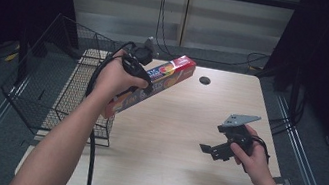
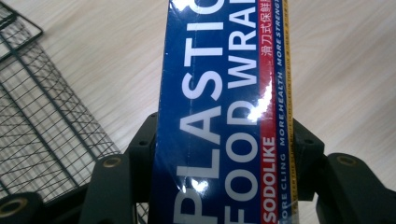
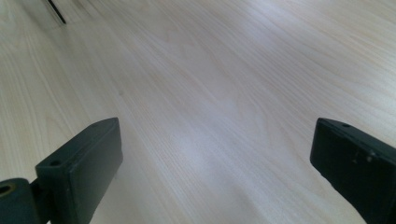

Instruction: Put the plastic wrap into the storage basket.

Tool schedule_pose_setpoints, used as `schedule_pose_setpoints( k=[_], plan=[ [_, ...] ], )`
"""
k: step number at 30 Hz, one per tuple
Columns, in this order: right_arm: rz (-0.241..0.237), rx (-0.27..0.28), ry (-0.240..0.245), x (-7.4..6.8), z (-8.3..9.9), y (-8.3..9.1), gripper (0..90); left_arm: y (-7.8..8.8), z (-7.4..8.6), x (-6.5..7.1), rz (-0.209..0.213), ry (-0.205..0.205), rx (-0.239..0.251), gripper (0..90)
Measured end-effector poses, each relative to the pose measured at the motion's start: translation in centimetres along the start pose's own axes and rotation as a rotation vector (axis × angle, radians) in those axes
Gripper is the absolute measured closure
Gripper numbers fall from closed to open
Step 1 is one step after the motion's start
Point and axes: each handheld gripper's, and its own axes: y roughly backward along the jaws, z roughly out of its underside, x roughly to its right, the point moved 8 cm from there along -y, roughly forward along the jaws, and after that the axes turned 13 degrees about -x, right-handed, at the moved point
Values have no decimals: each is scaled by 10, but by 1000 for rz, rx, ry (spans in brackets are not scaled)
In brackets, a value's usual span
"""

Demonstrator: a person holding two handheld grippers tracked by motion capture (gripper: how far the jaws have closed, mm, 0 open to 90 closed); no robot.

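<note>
A person's left hand (image 1: 116, 78) holds the left tongs (image 1: 146, 85) clamped on a long box of plastic food wrap (image 1: 165, 76), which is lifted clear of the pale wooden surface (image 1: 179, 140) near its far left part and slants from low near the hand up toward the far right. In the left gripper view the blue box (image 2: 224, 116), printed with white lettering and a red strip along one edge, runs up the middle of the picture with a black jaw pressed against each long side. A black wire basket (image 1: 59, 87) sits at the left edge of the surface, just beside the lower end of the box; its mesh (image 2: 42, 116) also shows in the left gripper view, below and to the side of the box. On the right side of the surface, the person's right hand (image 1: 254, 158) holds the right tongs (image 1: 208, 150) low over the wood, well apart from the box, with a grey three-cornered plate on top. In the right gripper view the right tongs (image 3: 212, 163) stand wide open, their two black jaws far apart with nothing between them but bare wood grain (image 3: 210, 84). A small dark round hole (image 1: 204, 80) marks the far part of the surface, near the raised end of the box. Black cables trail from both tools.
</note>
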Motion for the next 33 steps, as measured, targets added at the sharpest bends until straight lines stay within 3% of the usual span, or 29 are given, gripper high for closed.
schedule_pose_setpoints(
  k=[5,11,20,21,24,28,29,30,33],
  plan=[
    [-5,13,-4,-4,0,-2,22,4,1,-7,-3,51,21,433],
    [-11,17,5,-7,1,-2,22,12,8,-19,-13,87,5,433],
    [-13,22,-1,-7,2,-2,21,21,15,-38,-23,193,37,433],
    [-15,20,0,-8,2,-2,21,23,17,-42,-40,169,26,433],
    [-9,20,-3,-7,2,-2,20,27,20,-49,-46,191,35,433],
    [-3,20,-3,-6,3,-3,20,31,24,-55,-53,234,35,433],
    [-1,20,-5,-6,3,-3,20,31,25,-55,-50,274,48,433],
    [-2,20,-4,-7,3,-3,21,32,25,-57,-48,287,56,433],
    [-5,20,-2,-7,3,-3,20,35,28,-61,-52,297,58,433]
  ],
)
